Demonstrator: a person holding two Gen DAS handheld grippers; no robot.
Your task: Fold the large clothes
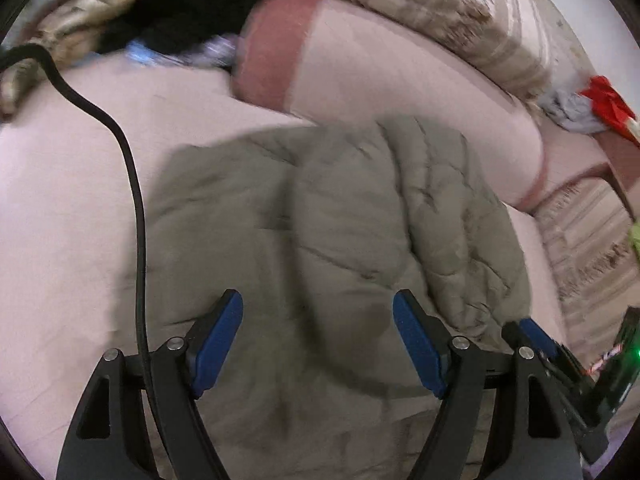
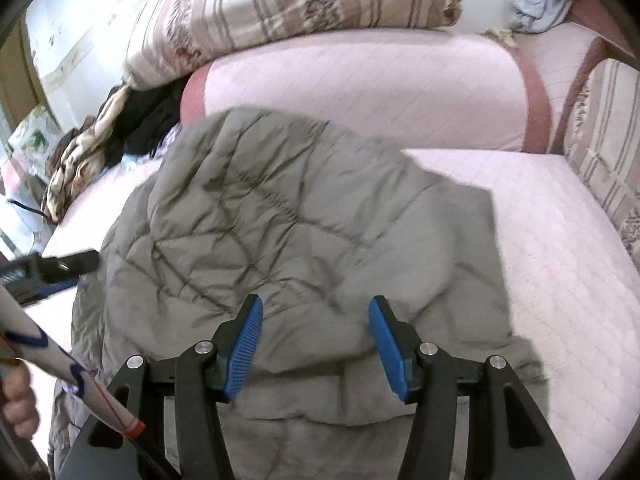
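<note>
One grey quilted jacket (image 2: 280, 232) lies bunched and partly folded on the pink sofa (image 2: 540, 240), its long axis running from the near edge toward the backrest, while the left gripper (image 1: 318, 344) and right gripper (image 2: 316, 344) hover above it, jaws wide, holding nothing.

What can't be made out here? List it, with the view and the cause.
- Quilted grey jacket: near hem cut off by the bottom edge, both views; left wrist view is motion-blurred.
- Right hand-held gripper: left wrist view shows only a fingertip at the edge.
- Left hand-held gripper: right wrist view, blurred, mostly cut off.
- Dark clothes pile: blurred, items indistinct.
</note>
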